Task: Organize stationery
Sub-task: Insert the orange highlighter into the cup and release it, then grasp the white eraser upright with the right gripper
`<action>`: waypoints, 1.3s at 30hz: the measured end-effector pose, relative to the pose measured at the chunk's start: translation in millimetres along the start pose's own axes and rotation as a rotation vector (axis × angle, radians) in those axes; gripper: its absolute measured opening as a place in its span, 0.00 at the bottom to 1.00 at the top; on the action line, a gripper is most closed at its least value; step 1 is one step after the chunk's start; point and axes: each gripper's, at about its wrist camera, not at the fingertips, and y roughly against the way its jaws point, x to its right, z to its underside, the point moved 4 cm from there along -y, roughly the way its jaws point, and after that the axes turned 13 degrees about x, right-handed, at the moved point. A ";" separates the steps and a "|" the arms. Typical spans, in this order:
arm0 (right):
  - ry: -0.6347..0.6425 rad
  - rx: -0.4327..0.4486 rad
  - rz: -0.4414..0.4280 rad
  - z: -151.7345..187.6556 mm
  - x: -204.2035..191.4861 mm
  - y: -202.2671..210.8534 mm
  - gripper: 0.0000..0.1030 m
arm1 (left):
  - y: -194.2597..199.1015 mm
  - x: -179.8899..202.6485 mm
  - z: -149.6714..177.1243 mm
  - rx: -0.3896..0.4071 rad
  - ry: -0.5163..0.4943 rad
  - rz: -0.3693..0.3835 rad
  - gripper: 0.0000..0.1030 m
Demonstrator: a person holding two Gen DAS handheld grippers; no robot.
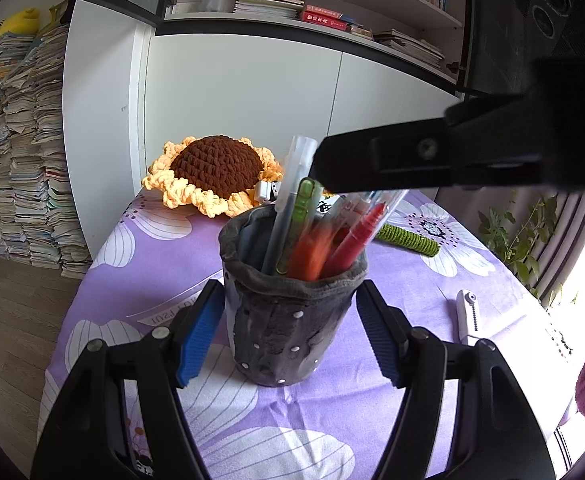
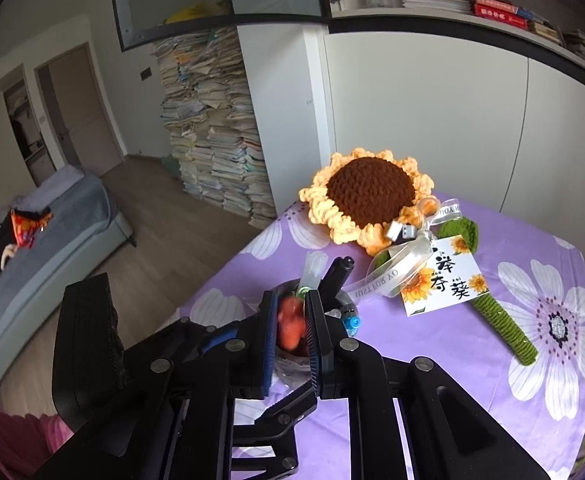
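A grey plush pen holder (image 1: pixel 288 320) stands upright on the purple flowered tablecloth (image 1: pixel 132 272). It holds several pens, among them a clear one (image 1: pixel 292 184), a green one (image 1: pixel 300 220) and red ones (image 1: pixel 356 240). My left gripper (image 1: pixel 288 332) is open, with its blue pads (image 1: pixel 198 340) on either side of the holder. My right gripper (image 2: pixel 290 328) hangs just above the holder's mouth (image 2: pixel 312 292), its jaws a little apart; a blurred orange-red pen (image 2: pixel 290 326) shows between the pads, dropping into the holder. The right gripper's black finger (image 1: pixel 412 160) crosses the left wrist view above the pens.
A crocheted sunflower (image 2: pixel 368 196) with a green stem (image 2: pixel 500 320) and a paper tag (image 2: pixel 440 280) lies at the back of the table. A white stationery item (image 1: pixel 466 316) lies to the holder's right. Paper stacks (image 2: pixel 216 128) stand on the floor at the left, and plants (image 1: pixel 520 236) stand at the right.
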 end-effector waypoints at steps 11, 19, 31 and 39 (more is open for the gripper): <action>-0.222 -0.003 0.186 26.5 69.6 64.5 0.45 | -1.1 -0.9 -0.6 -0.001 0.005 0.001 0.66; -0.522 -0.297 0.367 128.0 142.7 78.7 0.45 | -0.8 -1.0 -0.6 0.000 0.003 -0.002 0.66; -0.381 -0.412 0.398 143.7 122.8 50.5 0.35 | -0.4 -2.0 -0.6 0.001 0.003 -0.002 0.66; -0.041 -0.445 0.222 148.7 65.9 45.2 0.17 | -0.4 -1.9 -0.5 0.001 0.003 -0.002 0.66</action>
